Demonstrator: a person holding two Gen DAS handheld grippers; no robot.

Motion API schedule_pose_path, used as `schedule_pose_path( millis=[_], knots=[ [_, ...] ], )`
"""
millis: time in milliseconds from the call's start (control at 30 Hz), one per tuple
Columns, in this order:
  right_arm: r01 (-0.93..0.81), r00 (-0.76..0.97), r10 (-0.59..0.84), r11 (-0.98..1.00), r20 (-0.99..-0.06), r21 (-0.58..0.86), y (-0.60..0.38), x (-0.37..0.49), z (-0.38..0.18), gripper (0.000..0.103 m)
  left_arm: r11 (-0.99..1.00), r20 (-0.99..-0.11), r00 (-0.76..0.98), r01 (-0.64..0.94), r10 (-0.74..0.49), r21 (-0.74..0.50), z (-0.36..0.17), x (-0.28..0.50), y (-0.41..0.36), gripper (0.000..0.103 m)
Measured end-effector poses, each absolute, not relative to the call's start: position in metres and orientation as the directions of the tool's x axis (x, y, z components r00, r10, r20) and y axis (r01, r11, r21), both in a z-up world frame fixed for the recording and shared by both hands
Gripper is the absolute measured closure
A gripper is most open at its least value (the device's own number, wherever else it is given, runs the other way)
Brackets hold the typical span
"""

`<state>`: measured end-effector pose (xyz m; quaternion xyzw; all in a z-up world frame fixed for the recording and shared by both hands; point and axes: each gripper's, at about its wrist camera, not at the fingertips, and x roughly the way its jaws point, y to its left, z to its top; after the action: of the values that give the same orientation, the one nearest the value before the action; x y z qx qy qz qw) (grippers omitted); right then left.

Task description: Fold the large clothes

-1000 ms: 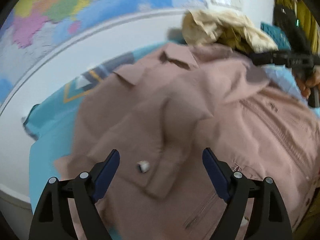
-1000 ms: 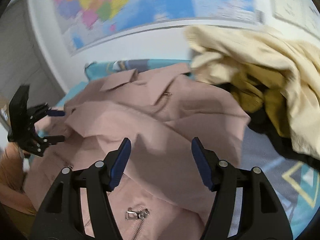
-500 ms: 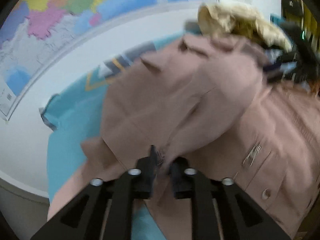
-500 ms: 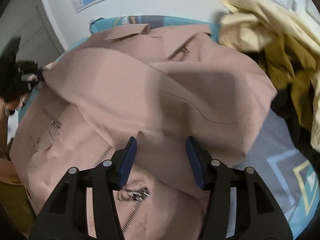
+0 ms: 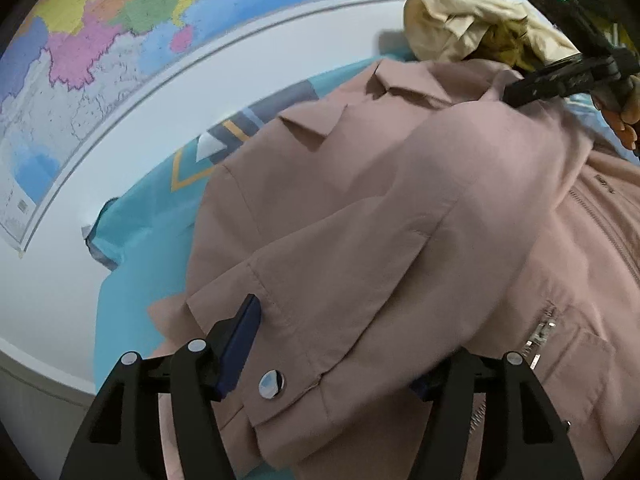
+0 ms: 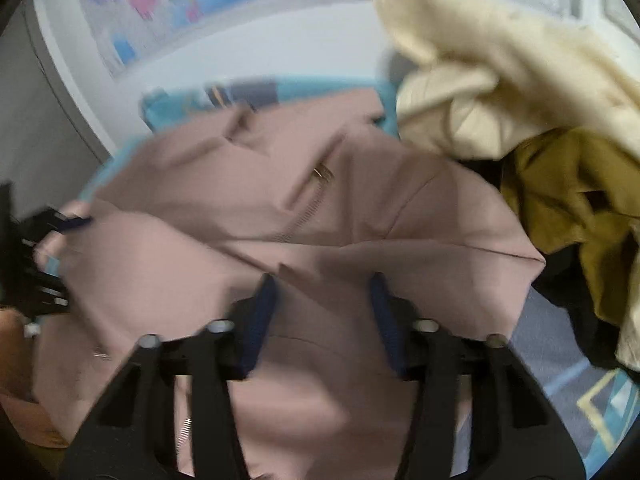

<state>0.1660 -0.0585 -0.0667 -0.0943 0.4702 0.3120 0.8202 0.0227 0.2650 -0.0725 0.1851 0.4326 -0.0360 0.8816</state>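
1. Dusty-pink zip jacket (image 5: pixel 400 208) spread over a turquoise patterned cloth (image 5: pixel 136 240), filling the middle of both wrist views; collar toward 12 o'clock in the left wrist view.
2. Sleeve folded across the jacket body, cuff at 6 o'clock in the left wrist view, with a silver snap button (image 5: pixel 271 384) on it.
3. Left gripper (image 5: pixel 334 352) at 6 o'clock, jaws spread wide, sleeve cuff lying between them; blue pad (image 5: pixel 240 340) of one finger visible at the cuff's edge, the other finger largely covered by fabric.
4. Right gripper (image 6: pixel 322 316) at 6 o'clock of its own view, jaws apart, hovering over or resting on pink fabric; contact not clear through motion blur.
5. Same right gripper seen at 2 o'clock in the left wrist view (image 5: pixel 516 94), tips at the jacket's far shoulder.
6. Zipper (image 6: pixel 308 208) running up the jacket front toward 12 o'clock in the right wrist view.
7. Heap of other garments at 2 o'clock: cream garment (image 6: pixel 500 80) on top, mustard-yellow one (image 6: pixel 572 200) below it, just beside the jacket.
8. Coloured wall map (image 5: pixel 120 32) at 11 o'clock on the white wall.
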Motion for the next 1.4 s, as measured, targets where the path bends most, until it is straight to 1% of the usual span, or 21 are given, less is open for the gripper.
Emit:
schedule_pose_path(
  millis=[33, 67, 167, 233, 267, 300, 367, 433, 500, 533, 633, 733, 833, 867, 967, 1033, 1133, 1167, 1233, 1333, 1400],
  knots=[
    [-0.59, 0.382, 0.371, 0.803, -0.846, 0.086, -0.057, 0.171, -0.073, 0.099, 0.933, -0.781, 0.617, 0.216, 0.098, 0.288, -0.074, 0.024, 0.267, 0.025],
    [-0.574, 0.427, 0.313, 0.819, -0.848, 0.013, -0.057, 0.174, -0.077, 0.103, 0.94, -0.788, 0.609, 0.207, 0.092, 0.27, -0.075, 0.026, 0.27, 0.023],
    [-0.483, 0.466, 0.307, 0.874, -0.83, 0.053, -0.08, 0.189, -0.077, 0.103, 0.949, -0.782, 0.62, 0.201, 0.069, 0.243, -0.072, 0.02, 0.274, 0.023],
    [-0.455, 0.46, 0.298, 0.888, -0.836, 0.066, -0.088, 0.19, -0.075, 0.103, 0.962, -0.774, 0.633, 0.207, 0.008, 0.179, -0.065, 0.014, 0.281, 0.022],
    [-0.455, 0.45, 0.305, 0.887, -0.839, 0.078, -0.089, 0.186, -0.072, 0.101, 0.969, -0.757, 0.652, 0.209, -0.038, 0.131, -0.059, 0.008, 0.287, 0.022],
    [-0.464, 0.445, 0.319, 0.882, -0.837, 0.089, -0.088, 0.181, -0.068, 0.095, 0.972, -0.749, 0.66, 0.207, -0.057, 0.108, -0.056, 0.006, 0.291, 0.022],
    [-0.504, 0.444, 0.37, 0.856, -0.816, 0.114, -0.082, 0.166, -0.055, 0.093, 0.98, -0.738, 0.671, 0.186, -0.073, 0.073, -0.052, 0.002, 0.298, 0.022],
    [-0.582, 0.436, 0.436, 0.804, -0.788, 0.122, -0.064, 0.143, -0.037, 0.084, 0.982, -0.747, 0.662, 0.173, -0.058, 0.077, -0.057, 0.001, 0.3, 0.022],
    [-0.671, 0.392, 0.503, 0.729, -0.77, 0.135, -0.04, 0.12, -0.025, 0.067, 0.98, -0.775, 0.632, 0.168, -0.023, 0.108, -0.067, 0.006, 0.295, 0.023],
    [-0.708, 0.373, 0.522, 0.695, -0.767, 0.129, -0.026, 0.11, -0.023, 0.064, 0.977, -0.789, 0.614, 0.166, 0.005, 0.135, -0.073, 0.009, 0.291, 0.023],
    [-0.811, 0.287, 0.561, 0.574, -0.777, 0.115, 0.025, 0.085, -0.025, 0.064, 0.971, -0.788, 0.615, 0.166, 0.033, 0.17, -0.077, 0.009, 0.285, 0.023],
    [-0.845, 0.248, 0.53, 0.527, -0.811, 0.086, 0.064, 0.076, -0.046, 0.064, 0.986, -0.758, 0.653, 0.133, -0.015, 0.096, -0.061, -0.003, 0.299, 0.022],
    [-0.839, 0.271, 0.461, 0.543, -0.845, 0.027, 0.072, 0.079, -0.069, 0.065, 0.996, -0.721, 0.692, 0.049, 0.018, 0.072, -0.043, -0.026, 0.323, 0.02],
    [-0.821, 0.302, 0.433, 0.57, -0.85, -0.001, 0.069, 0.083, -0.075, 0.065, 0.997, -0.705, 0.707, 0.0, 0.056, 0.079, -0.038, -0.04, 0.336, 0.02],
    [-0.783, 0.318, 0.436, 0.621, -0.842, 0.025, 0.057, 0.095, -0.074, 0.066, 0.988, -0.694, 0.704, -0.124, 0.151, 0.088, -0.032, -0.07, 0.371, 0.02],
    [-0.764, 0.331, 0.419, 0.645, -0.846, 0.02, 0.045, 0.098, -0.073, 0.065, 0.97, -0.709, 0.672, -0.233, 0.215, 0.073, -0.032, -0.089, 0.402, 0.02],
    [-0.748, 0.299, 0.451, 0.658, -0.841, 0.087, 0.028, 0.096, -0.068, 0.06, 0.945, -0.741, 0.641, -0.326, 0.2, -0.027, -0.039, -0.111, 0.436, 0.02],
    [-0.749, 0.302, 0.453, 0.657, -0.839, 0.085, 0.028, 0.095, -0.068, 0.056, 0.937, -0.743, 0.651, -0.336, 0.156, -0.098, -0.043, -0.121, 0.445, 0.02],
    [-0.755, 0.291, 0.463, 0.649, -0.837, 0.096, 0.027, 0.089, -0.066, 0.052, 0.918, -0.734, 0.675, -0.333, 0.074, -0.214, -0.051, -0.133, 0.452, 0.021],
    [-0.76, 0.277, 0.478, 0.64, -0.833, 0.115, 0.03, 0.085, -0.067, 0.052, 0.876, -0.713, 0.7, -0.322, -0.034, -0.358, -0.063, -0.142, 0.456, 0.02],
    [-0.761, 0.272, 0.487, 0.637, -0.83, 0.124, 0.029, 0.081, -0.066, 0.049, 0.835, -0.703, 0.708, -0.343, -0.071, -0.43, -0.072, -0.145, 0.463, 0.02]
  ],
)
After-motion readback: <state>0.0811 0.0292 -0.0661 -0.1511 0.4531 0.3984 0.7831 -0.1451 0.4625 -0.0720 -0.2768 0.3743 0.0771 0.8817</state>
